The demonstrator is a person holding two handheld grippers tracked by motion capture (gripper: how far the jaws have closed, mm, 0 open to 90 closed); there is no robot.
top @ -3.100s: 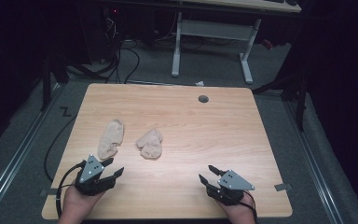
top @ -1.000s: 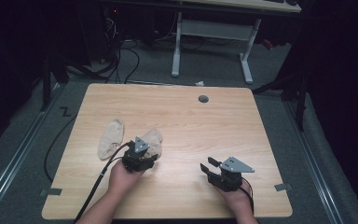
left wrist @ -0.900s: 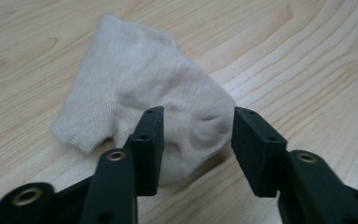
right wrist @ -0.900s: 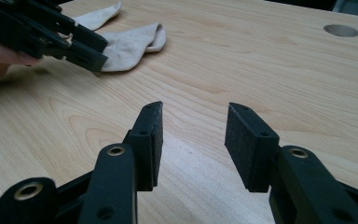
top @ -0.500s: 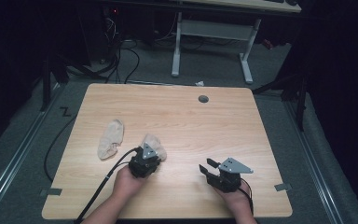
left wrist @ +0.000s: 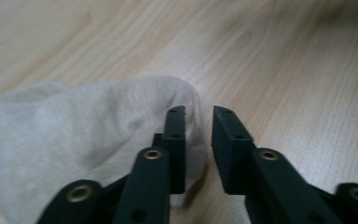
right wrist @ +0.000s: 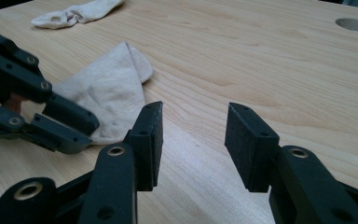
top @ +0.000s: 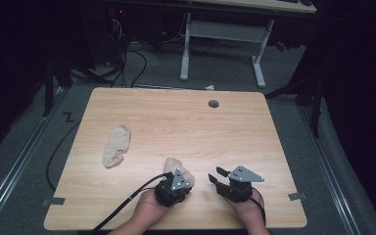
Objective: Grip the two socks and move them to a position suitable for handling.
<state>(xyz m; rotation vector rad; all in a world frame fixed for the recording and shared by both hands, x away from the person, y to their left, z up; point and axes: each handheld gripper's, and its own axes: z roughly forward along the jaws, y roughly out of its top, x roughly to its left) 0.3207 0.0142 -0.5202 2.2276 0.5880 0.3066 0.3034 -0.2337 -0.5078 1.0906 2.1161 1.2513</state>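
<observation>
A soft cream-coloured cloth sock [top: 175,166] lies flat on the light wooden table [top: 176,122], near the person's edge and a bit left of the middle; the black left gripper [left wrist: 198,114] sits right at its near end; in the left gripper view its jaws have a small gap between them and have just been opening a little; one jaw lies over the edge of the sock, the other is on bare wood, and no cloth is squeezed between them, so it holds nothing; the black right gripper [right wrist: 193,114] waits just beside it, a little to the right; its jaws stand wide apart with only wood between them; a second cream cloth sock [top: 115,146] lies crumpled farther left on the table, well apart from both grippers; a small round hole [top: 213,104] is near the far edge
</observation>
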